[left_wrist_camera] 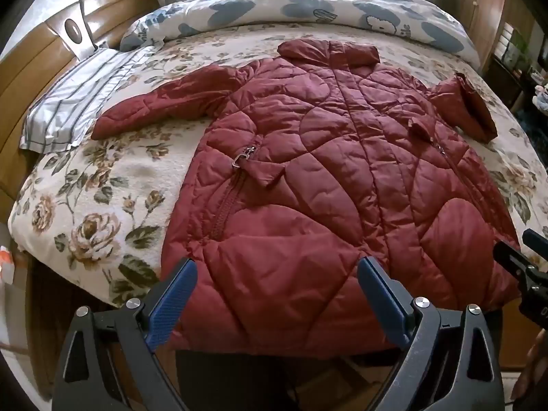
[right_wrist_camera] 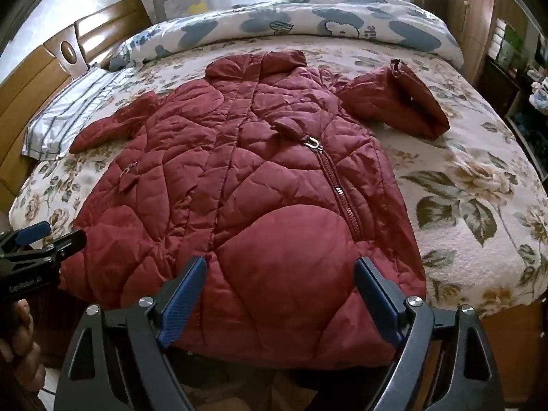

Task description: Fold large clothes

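On floral bed (left_wrist_camera: 102, 185), red quilted jacket (left_wrist_camera: 325, 171) flat, striped pillow (left_wrist_camera: 68, 106) beside, both jaws released.

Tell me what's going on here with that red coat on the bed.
A person holds a two-finger gripper in each hand at the foot of a bed, about to fold a dark red quilted jacket. It lies spread flat, front up, collar toward the rolled duvet, one sleeve stretched toward the striped pillow, the other bunched up. The left gripper and right gripper hover open over the hem, gripping nothing yet.
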Available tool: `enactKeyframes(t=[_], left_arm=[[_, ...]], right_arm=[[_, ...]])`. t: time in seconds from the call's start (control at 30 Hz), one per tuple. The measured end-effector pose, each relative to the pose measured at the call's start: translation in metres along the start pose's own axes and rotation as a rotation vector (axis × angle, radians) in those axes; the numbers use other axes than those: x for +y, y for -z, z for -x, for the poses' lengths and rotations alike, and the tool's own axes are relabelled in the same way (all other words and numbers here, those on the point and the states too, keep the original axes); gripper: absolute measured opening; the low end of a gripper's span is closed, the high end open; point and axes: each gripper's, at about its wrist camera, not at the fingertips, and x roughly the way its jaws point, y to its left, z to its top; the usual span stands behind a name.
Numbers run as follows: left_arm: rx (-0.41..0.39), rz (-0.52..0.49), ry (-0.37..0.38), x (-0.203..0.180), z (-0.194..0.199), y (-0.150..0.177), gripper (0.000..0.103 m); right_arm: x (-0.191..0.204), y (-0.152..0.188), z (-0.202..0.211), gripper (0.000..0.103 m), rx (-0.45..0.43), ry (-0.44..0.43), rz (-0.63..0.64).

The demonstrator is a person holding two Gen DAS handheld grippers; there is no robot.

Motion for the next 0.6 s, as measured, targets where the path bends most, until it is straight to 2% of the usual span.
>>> enactKeyframes(t=[0.6], left_arm=[[-0.003, 0.001, -0.005, -0.0002, -0.0009, -0.0021, 0.095]], right_arm=[[-0.0013, -0.0023, -0.0018, 0.089, 0.018, -0.018, -0.008]])
